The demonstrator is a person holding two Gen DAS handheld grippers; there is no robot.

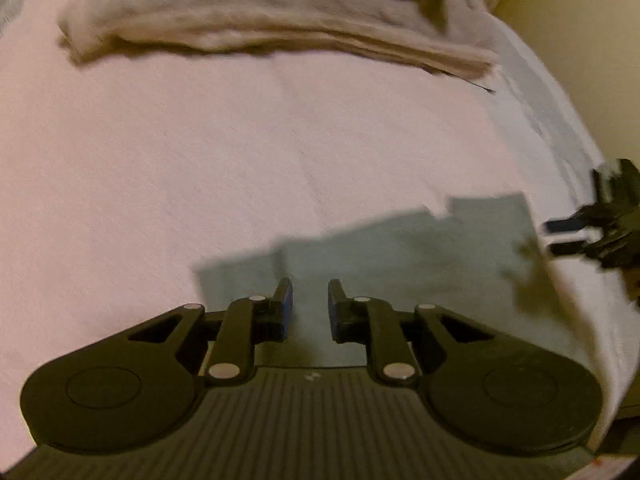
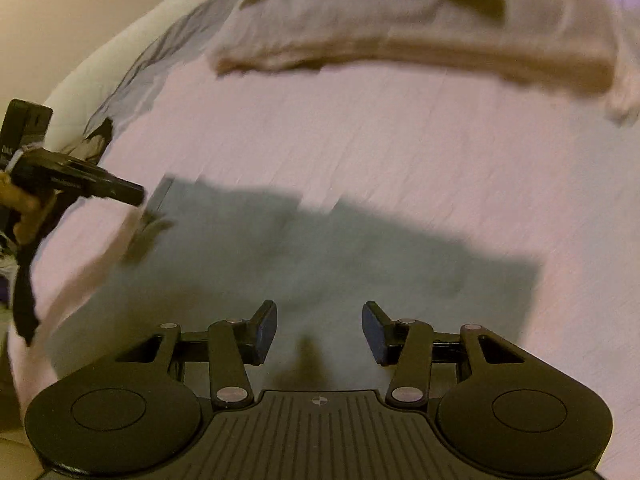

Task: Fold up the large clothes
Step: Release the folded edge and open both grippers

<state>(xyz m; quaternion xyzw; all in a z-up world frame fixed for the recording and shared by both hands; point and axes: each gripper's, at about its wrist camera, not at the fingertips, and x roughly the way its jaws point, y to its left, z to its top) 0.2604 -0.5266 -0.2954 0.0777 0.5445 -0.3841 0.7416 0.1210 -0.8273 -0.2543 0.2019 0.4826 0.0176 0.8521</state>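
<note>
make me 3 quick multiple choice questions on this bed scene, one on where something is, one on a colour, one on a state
1. Where does the folded beige blanket lie?
A. at the far side of the bed, beyond the grey cloth
B. under the left gripper
C. on the floor

2. What colour is the flat cloth in front of the grippers?
A. red
B. grey
C. yellow

3. How is the right gripper?
A. shut on the cloth
B. shut on nothing
C. open, holding nothing

Answers:
1 A, it lies past the cloth on the pink sheet.
2 B, both views show it grey.
3 C, its fingers stand apart with nothing between them.
</note>
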